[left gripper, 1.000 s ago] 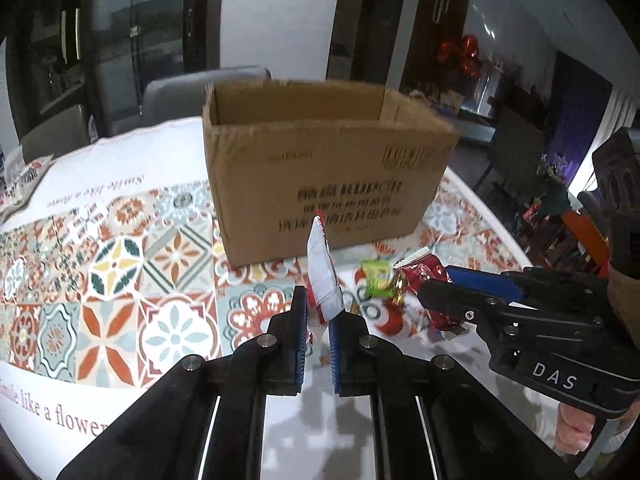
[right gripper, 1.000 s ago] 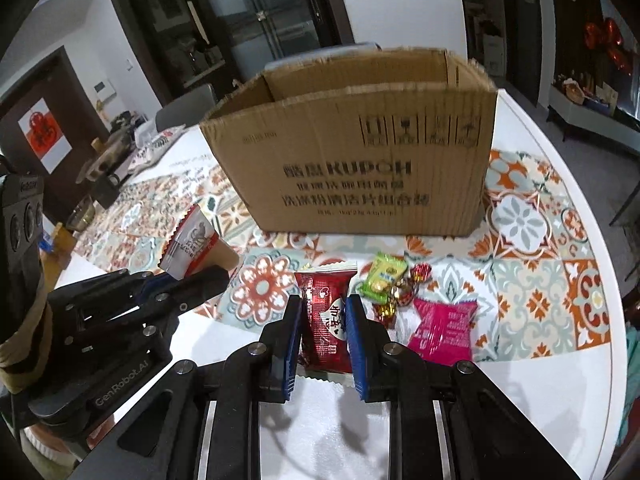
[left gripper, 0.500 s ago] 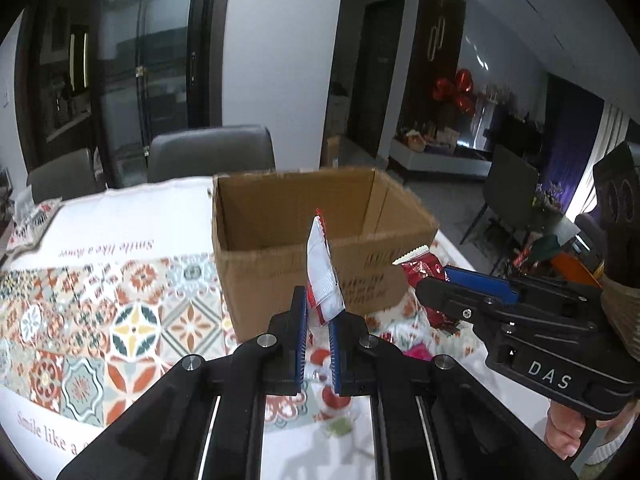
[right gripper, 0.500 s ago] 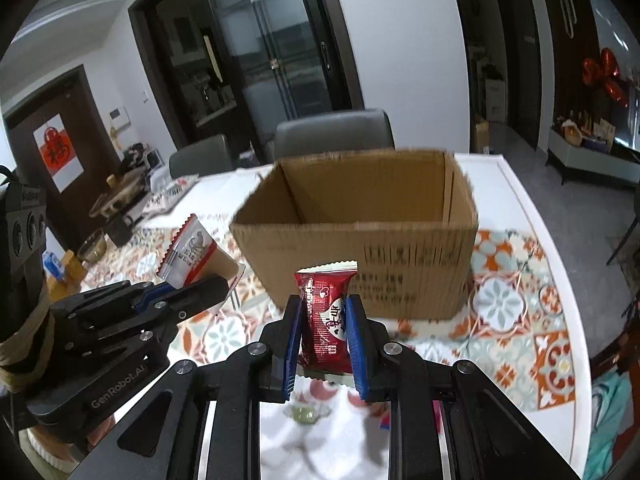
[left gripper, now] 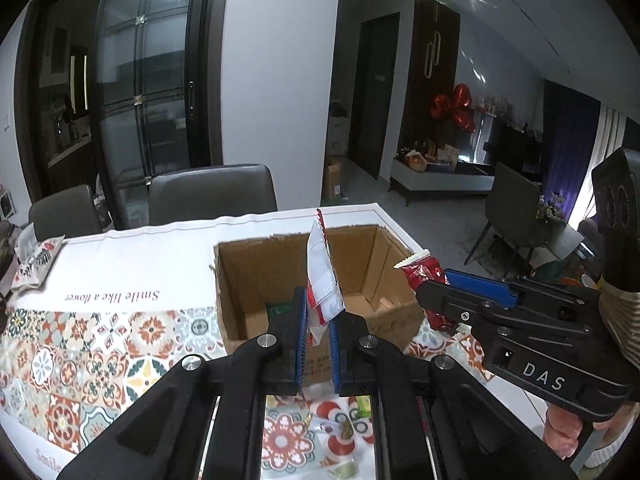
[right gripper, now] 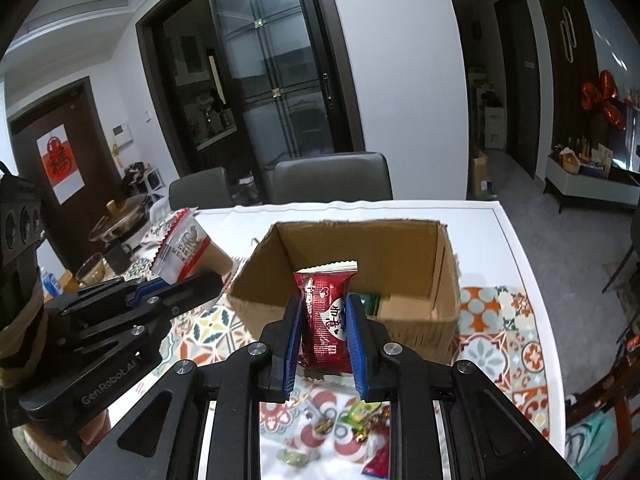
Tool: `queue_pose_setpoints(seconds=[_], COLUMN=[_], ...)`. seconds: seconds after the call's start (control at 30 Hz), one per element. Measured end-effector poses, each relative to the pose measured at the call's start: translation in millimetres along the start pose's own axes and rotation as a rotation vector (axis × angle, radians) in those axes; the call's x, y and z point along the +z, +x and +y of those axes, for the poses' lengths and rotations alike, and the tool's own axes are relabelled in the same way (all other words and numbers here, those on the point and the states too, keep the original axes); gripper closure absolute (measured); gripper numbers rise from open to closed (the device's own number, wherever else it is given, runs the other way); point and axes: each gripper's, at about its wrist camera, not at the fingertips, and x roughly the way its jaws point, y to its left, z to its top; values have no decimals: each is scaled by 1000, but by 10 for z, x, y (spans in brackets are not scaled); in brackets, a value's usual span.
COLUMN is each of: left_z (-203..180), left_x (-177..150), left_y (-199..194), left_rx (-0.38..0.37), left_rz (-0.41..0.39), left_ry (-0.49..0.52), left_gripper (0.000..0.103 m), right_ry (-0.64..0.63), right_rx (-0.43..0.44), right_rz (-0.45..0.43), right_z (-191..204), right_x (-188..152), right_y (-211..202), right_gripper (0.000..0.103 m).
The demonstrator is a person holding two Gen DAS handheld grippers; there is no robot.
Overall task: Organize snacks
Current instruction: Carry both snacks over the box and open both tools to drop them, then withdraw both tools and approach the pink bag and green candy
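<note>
My left gripper [left gripper: 318, 312] is shut on a white and red snack packet [left gripper: 323, 280], held upright above the near edge of the open cardboard box [left gripper: 256, 264]. My right gripper [right gripper: 323, 316] is shut on a dark red snack packet [right gripper: 326, 312], held over the box's [right gripper: 400, 236] near wall. Each gripper shows in the other's view: the right one [left gripper: 432, 292] with its red packet [left gripper: 424, 272], the left one [right gripper: 200, 280] with its white packet [right gripper: 182, 244]. A green packet [right gripper: 370, 303] lies inside the box.
Small candies and packets [right gripper: 360, 416] lie on the patterned tablecloth [left gripper: 80, 344] below the grippers. Grey chairs [left gripper: 212, 194] stand behind the table. A pot and cups [right gripper: 116, 216] sit at the far left. A patterned bag [left gripper: 36, 260] lies at the left.
Both grippers have risen from the table with their packets and now look down into the open box from above its near wall.
</note>
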Motion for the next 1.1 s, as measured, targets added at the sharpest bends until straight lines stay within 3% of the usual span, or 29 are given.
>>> queue_pose_setpoints(seconds=[0.5,0.53,0.57,0.63,0.7,0.97,1.1], left_z=[105,107,109,115,122,40,-4], left_x=[290,307,313,323,306,167,82], left_y=[537,569,586,607,575,308,147], left_rx=[32,51,72,94,96,120,119], left_rz=[54,51,49,50,46,7,-15], left_ry=[17,18,21,16,9,32,22], left_gripper=[91,88,73,51,51,50,50], right_ry=[-17,-16,-13,-19,-16,3,20], right_rx=[-44,-45,-47,-51,-73,-105,-98], right_rz=[30,32,33,33,39,-6,-8], right_z=[-242,-252,-273,-289,-308,-317,-304], right_x=[369,384,401,423,434,299,191], right_y=[389,413,447,493,520,304,183], right_gripper=[80,80,79,77,54,53,46])
